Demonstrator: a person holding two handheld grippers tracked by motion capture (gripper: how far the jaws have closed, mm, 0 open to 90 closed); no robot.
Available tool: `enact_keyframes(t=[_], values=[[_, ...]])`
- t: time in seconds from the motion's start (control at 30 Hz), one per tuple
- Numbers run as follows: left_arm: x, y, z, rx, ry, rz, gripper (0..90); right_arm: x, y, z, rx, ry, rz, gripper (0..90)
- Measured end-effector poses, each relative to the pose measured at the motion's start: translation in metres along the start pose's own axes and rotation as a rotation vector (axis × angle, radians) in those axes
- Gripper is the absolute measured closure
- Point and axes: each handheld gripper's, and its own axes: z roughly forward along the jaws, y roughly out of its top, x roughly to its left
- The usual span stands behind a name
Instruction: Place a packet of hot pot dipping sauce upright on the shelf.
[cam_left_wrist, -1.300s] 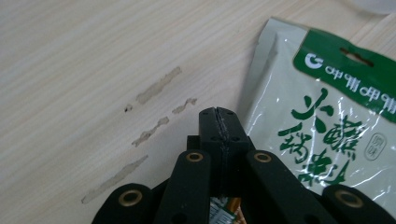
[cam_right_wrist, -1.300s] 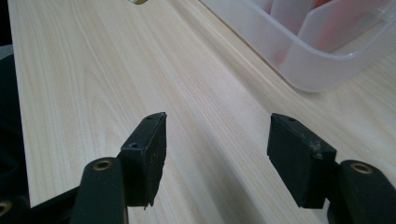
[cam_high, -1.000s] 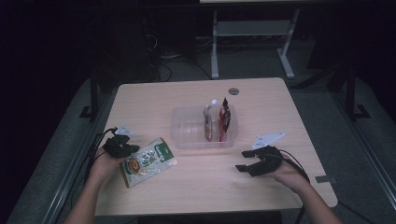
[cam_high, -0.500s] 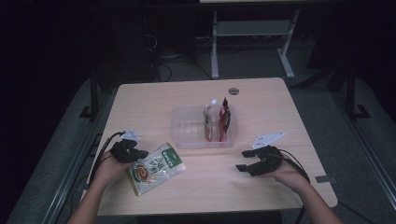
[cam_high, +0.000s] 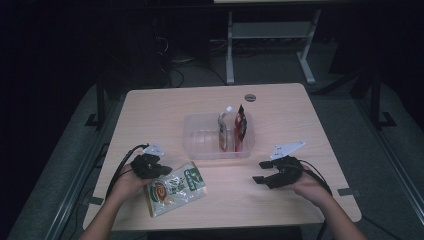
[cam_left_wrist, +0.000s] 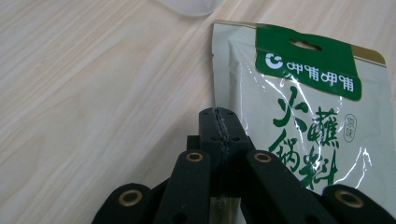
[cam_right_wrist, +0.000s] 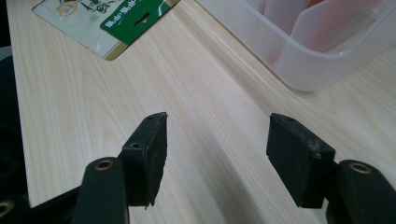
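A white and green snack packet (cam_high: 175, 187) lies flat on the wooden table at the front left, its green header (cam_left_wrist: 308, 56) pointing away from my left gripper. My left gripper (cam_high: 162, 170) is shut on the packet's left edge, with the pads pressed together (cam_left_wrist: 218, 126). My right gripper (cam_high: 261, 172) rests at the front right, open and holding nothing (cam_right_wrist: 217, 154), aimed toward the packet (cam_right_wrist: 107, 18). Between them, farther back, stands a clear plastic container (cam_high: 200, 145) holding a pale pouch (cam_high: 222, 132) and a red pouch (cam_high: 240, 130) upright.
A small dark round disc (cam_high: 250, 97) lies near the table's far edge. The clear container's corner (cam_right_wrist: 299, 60) is close ahead of the right gripper. Bare wood lies between the two grippers. White desk legs (cam_high: 230, 45) stand on the floor beyond.
My left gripper has moved right and toward the near edge, taking the packet with it. The right gripper has stayed where it was, open.
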Motion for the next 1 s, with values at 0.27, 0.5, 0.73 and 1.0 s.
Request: enact_keyframes(t=[0.27, 0.5, 0.73, 1.0], values=[[-0.005, 0.0, -0.022, -0.058, -0.015, -0.012, 77.3, -0.001, -0.001, -0.001, 0.001, 0.002, 0.011, 37.7], [-0.024, -0.011, -0.035, -0.024, -0.001, -0.011, 48.0, -0.002, -0.001, -0.003, 0.0, -0.006, 0.02, 37.3], [-0.041, -0.027, -0.034, -0.02, 0.012, 0.022, 36.0, -0.001, -0.001, 0.0, 0.007, -0.004, 0.022, 36.7], [-0.033, -0.024, -0.017, -0.047, -0.004, 0.052, 32.7, -0.001, 0.0, 0.002, 0.015, 0.003, 0.014, 36.6]])
